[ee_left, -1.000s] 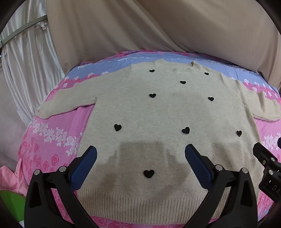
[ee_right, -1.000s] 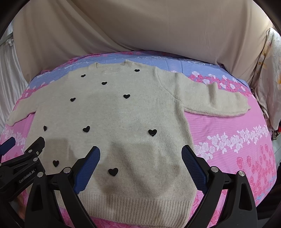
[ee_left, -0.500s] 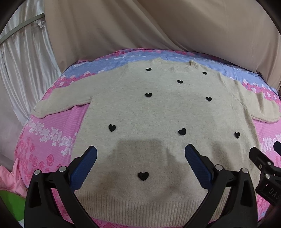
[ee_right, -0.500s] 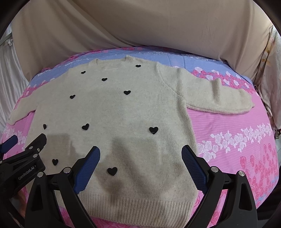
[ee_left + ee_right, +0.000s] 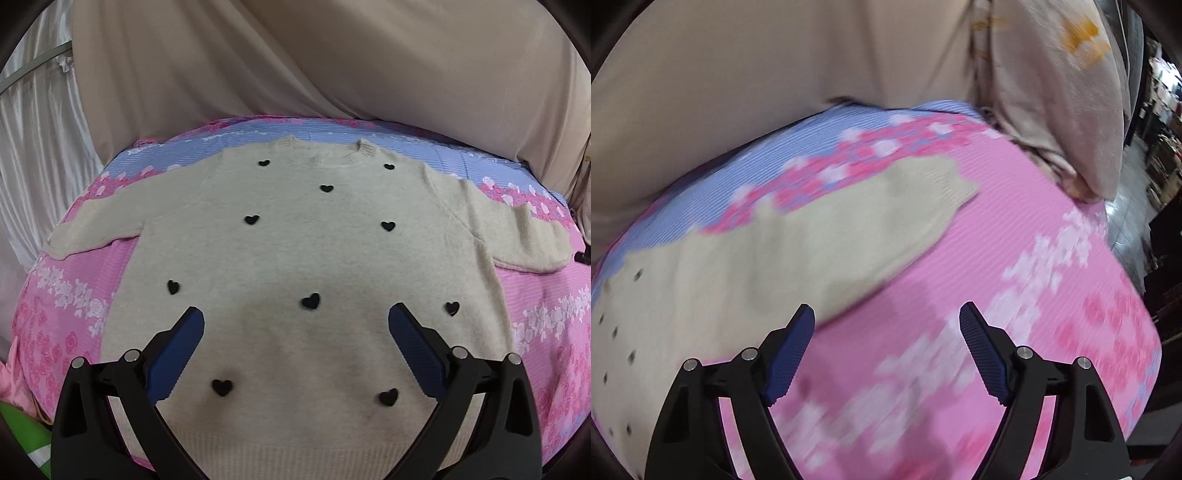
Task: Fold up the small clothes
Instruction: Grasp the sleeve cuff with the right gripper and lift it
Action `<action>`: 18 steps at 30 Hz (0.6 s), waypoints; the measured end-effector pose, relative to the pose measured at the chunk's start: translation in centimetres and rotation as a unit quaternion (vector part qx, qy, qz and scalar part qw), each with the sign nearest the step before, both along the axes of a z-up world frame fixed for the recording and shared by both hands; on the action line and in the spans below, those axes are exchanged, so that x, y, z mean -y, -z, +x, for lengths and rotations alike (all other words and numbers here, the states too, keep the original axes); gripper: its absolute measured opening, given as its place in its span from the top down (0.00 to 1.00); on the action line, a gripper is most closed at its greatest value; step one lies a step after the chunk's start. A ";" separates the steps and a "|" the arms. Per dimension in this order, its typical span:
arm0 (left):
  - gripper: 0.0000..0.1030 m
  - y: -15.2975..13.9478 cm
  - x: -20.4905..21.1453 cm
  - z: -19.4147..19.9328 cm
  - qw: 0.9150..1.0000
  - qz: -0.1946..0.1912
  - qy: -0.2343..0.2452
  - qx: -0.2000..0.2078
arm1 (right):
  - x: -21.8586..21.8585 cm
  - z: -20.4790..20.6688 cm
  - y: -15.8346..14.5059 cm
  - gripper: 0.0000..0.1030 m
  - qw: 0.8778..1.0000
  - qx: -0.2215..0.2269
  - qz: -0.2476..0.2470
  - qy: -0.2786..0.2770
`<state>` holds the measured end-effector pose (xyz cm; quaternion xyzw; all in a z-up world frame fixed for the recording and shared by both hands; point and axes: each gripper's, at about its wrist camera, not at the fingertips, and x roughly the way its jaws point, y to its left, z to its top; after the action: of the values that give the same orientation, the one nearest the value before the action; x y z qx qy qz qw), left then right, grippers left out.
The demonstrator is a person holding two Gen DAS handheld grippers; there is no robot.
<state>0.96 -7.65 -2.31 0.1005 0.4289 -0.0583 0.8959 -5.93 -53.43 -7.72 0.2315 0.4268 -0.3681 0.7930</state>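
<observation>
My left tool [image 5: 295,325] hovers spread and empty above the beige sweater [image 5: 295,258], which lies flat on the bed [image 5: 62,314]. My right tool [image 5: 886,325], also spread, faces the right sleeve [image 5: 849,229]; I judge a cuff pinch best.

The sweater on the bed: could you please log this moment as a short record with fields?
garment: beige sweater with black hearts, flat, front up, unfolded
surface: pink and blue floral sheet
left gripper: jaws open, over the lower body, holding nothing
right gripper: jaws open, empty, facing the right sleeve
image quality: right view blurred
</observation>
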 end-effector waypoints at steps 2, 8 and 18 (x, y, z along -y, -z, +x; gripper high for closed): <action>0.05 0.2 0.8 -0.1 1.000 -0.006 -0.005 -0.005 | 5.1 0.6 1.5 0.33 1.000 0.007 0.022 0.012; 0.05 0.9 2.7 -0.2 1.000 -0.009 -0.017 -0.022 | 13.0 2.0 5.5 0.40 0.993 0.032 0.099 0.051; 0.05 0.4 3.9 -0.1 1.000 -0.011 -0.003 -0.019 | 13.4 3.5 2.9 0.89 0.985 0.128 0.115 0.025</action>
<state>0.88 -11.55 -2.69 0.0881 0.4459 -0.0619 0.8886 -2.42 -66.80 -10.62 0.3765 0.3555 -0.3034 0.7998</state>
